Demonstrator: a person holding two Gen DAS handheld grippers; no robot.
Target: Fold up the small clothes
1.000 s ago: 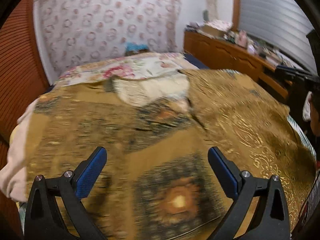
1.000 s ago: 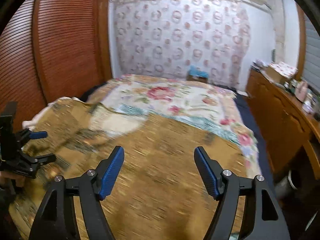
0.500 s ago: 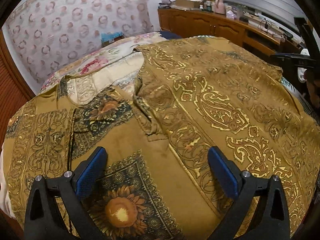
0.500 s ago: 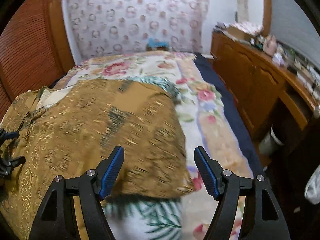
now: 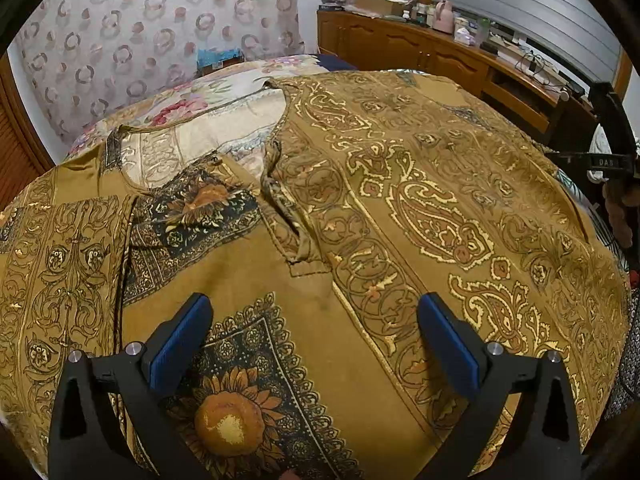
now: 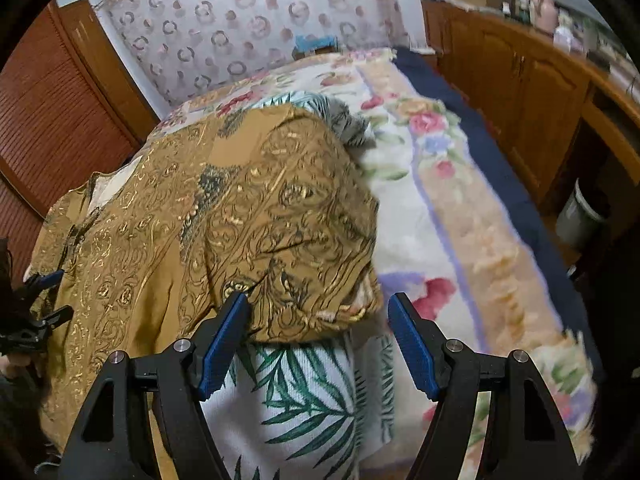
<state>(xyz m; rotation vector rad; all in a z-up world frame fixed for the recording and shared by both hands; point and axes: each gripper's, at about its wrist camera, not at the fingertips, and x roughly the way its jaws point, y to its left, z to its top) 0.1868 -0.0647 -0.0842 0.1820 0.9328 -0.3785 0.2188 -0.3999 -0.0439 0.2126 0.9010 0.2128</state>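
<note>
A mustard-gold patterned garment point(image 5: 400, 208) with paisley and sunflower prints lies spread on the bed, its neckline slit point(image 5: 280, 208) toward the far side. My left gripper point(image 5: 312, 332) is open and empty just above its front panel. In the right wrist view the same garment point(image 6: 224, 208) covers the bed's left half, its sleeve edge point(image 6: 344, 312) lying between my fingers. My right gripper point(image 6: 318, 332) is open, close over that edge. The left gripper also shows in the right wrist view point(image 6: 36, 308) at the far left.
A white leaf-print cloth point(image 6: 304, 400) lies under the garment's near edge. The floral bedspread point(image 6: 432, 208) extends right. A wooden sideboard point(image 6: 532, 80) with clutter runs along the right wall. A louvred wooden wardrobe point(image 6: 60, 100) stands left.
Both grippers moved lower and closer to the garment. The right gripper swung right to the garment's sleeve edge. Both stayed open.
</note>
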